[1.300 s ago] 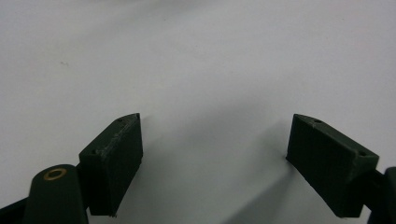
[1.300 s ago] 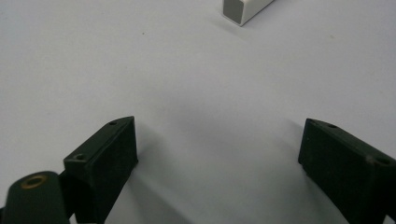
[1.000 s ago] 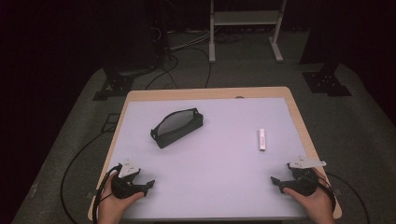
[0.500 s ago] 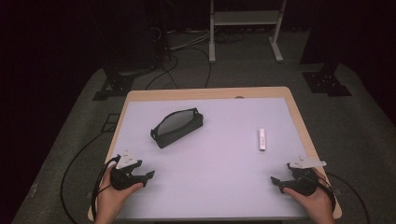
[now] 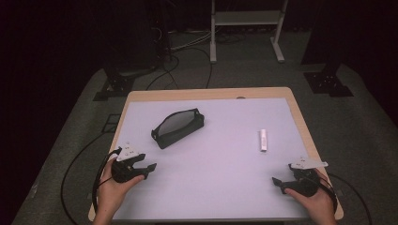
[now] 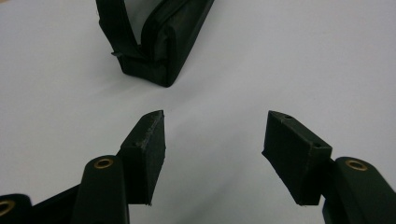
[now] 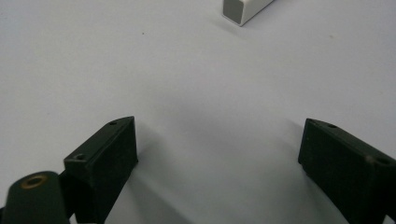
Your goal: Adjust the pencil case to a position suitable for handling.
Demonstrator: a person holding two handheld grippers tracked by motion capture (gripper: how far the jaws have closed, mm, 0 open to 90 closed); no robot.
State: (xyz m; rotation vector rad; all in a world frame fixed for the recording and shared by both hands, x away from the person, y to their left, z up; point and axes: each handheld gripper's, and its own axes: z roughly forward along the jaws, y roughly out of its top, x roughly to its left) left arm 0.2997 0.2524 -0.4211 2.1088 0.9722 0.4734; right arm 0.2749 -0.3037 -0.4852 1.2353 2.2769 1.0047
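1. Nearest the table's (image 5: 141, 101) front edge, the left gripper (image 5: 146, 168) was seen at the near left corner and the right gripper (image 5: 278, 183) at the near right corner, well apart from each other.
2. Between the left gripper's jaws nothing was held; they stood apart over bare tabletop and had just been closing somewhat, as shown in the left gripper view (image 6: 210, 140).
3. The right gripper's jaws were spread wide with nothing between them, resting low over the surface in the right gripper view (image 7: 217, 154).
4. Farther out, ahead of the left gripper and slightly toward the table's middle, the black pouch (image 5: 177, 127) was found lying flat, its long axis slanted from near-left to far-right; its near end (image 6: 149, 42) was seen just beyond the left jaws.
5. The pouch was judged nearer to the left gripper, so a forward reach by that hand along the pouch's slant was thought likely.
6. Ahead of the right gripper a small white stick (image 5: 263, 139) was seen, its long axis running away from the person, its near end (image 7: 245, 9) just beyond those jaws.
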